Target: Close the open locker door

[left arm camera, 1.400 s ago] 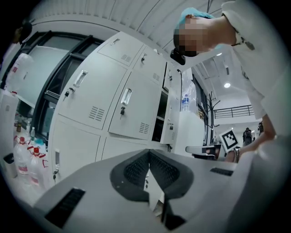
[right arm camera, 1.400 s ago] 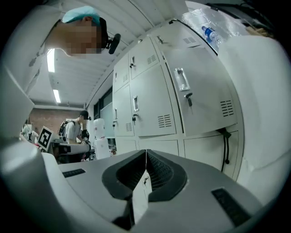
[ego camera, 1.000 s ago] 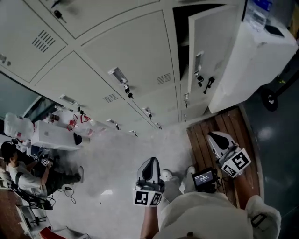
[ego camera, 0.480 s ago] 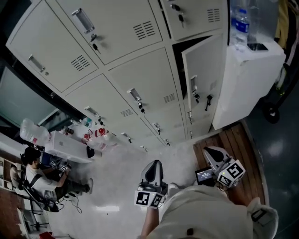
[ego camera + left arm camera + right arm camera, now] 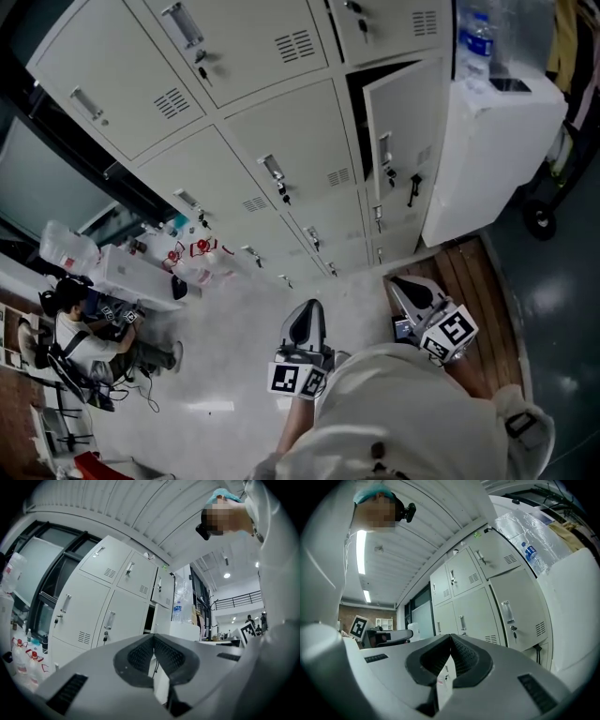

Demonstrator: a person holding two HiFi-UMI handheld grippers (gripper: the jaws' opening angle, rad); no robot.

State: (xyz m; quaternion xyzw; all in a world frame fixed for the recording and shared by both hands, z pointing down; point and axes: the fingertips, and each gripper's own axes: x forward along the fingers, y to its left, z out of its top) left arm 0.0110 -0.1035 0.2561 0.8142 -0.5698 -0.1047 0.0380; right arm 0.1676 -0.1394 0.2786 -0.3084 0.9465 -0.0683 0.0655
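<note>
Pale grey locker door (image 5: 412, 122), white cabinet (image 5: 487, 159), brown slatted boards (image 5: 478, 272).

Bare floor (image 5: 234, 328) open before the lockers (image 5: 281, 122), white cabinet (image 5: 487, 159) just right of the ajar locker door (image 5: 412, 122), gap seemingly narrow

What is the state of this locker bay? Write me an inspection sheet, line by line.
Surface: glossy grey floor; brown wooden slat platform at the right.
Job's things: pale grey metal locker door stands ajar in the pale grey locker bank; the neighbouring doors are closed.
Clutter: clear water bottle on the tall white cabinet; bottles and bags by the wall at the left.
Grippers: left gripper and right gripper both shut and empty, apart from the lockers.
Cables: dark cord hanging at the open door's lock.
Surroundings: seated person at the left; dark-framed window.
</note>
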